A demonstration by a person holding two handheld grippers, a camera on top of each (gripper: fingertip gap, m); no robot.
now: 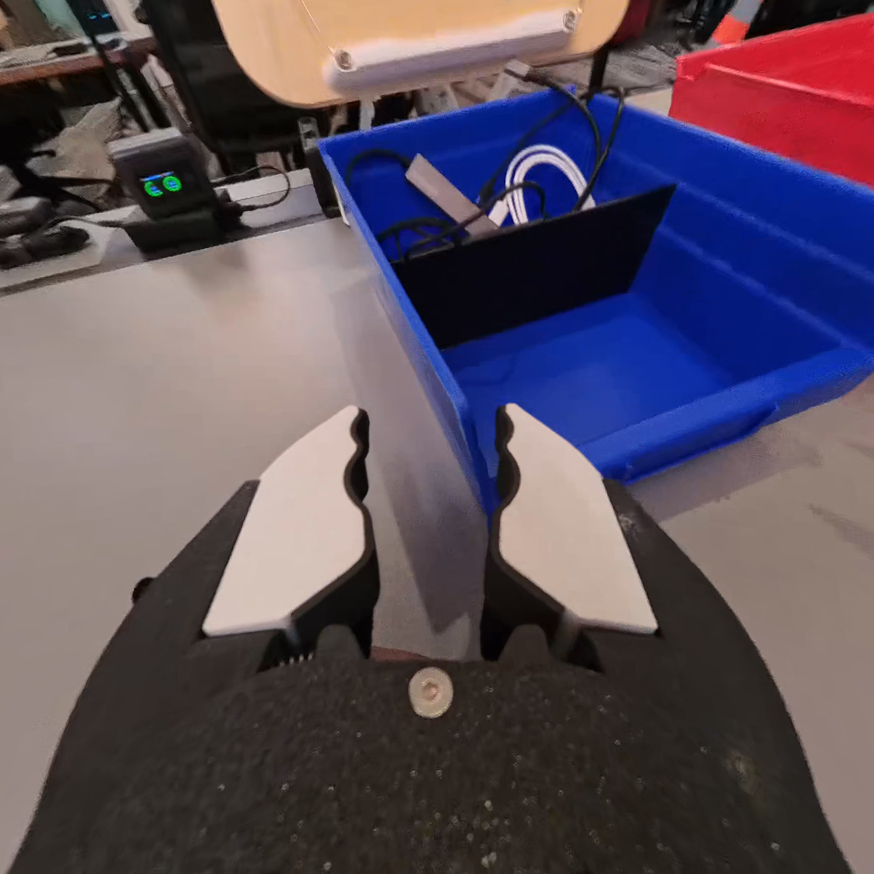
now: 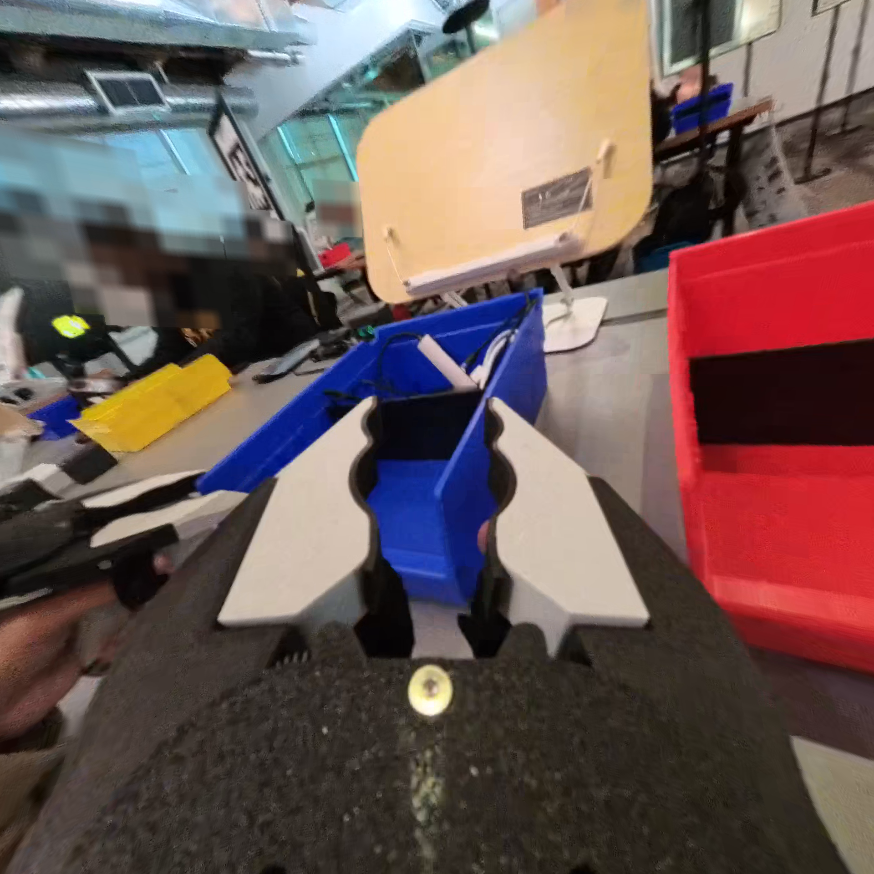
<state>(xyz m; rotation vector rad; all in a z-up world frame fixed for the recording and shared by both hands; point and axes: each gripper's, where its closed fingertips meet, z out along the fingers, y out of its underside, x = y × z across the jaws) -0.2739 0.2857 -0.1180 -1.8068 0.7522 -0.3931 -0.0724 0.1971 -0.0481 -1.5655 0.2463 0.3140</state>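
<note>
My left gripper (image 1: 431, 416) is open and empty, low over the grey table (image 1: 165, 425). Its right fingertip is beside the near left corner of a blue bin (image 1: 671, 440). A black divider (image 1: 529, 269) splits the bin. The near compartment is empty. The far one holds black cables, a grey bar-shaped device (image 1: 449, 194) and a coiled white cable (image 1: 544, 175). My right gripper (image 2: 431, 406) is open and empty, at the near end of the same blue bin (image 2: 411, 534), whose right wall shows between the jaws. The left gripper (image 2: 189, 501), held by a hand, shows at the left of the right wrist view.
A red bin (image 2: 780, 544) with a black divider stands right of the blue bin, also seen in the left wrist view (image 1: 780, 94). A yellow bin (image 2: 156, 411) lies far left. A beige board on a white stand (image 2: 506, 189) rises behind. A device with a green display (image 1: 161, 182) sits back left.
</note>
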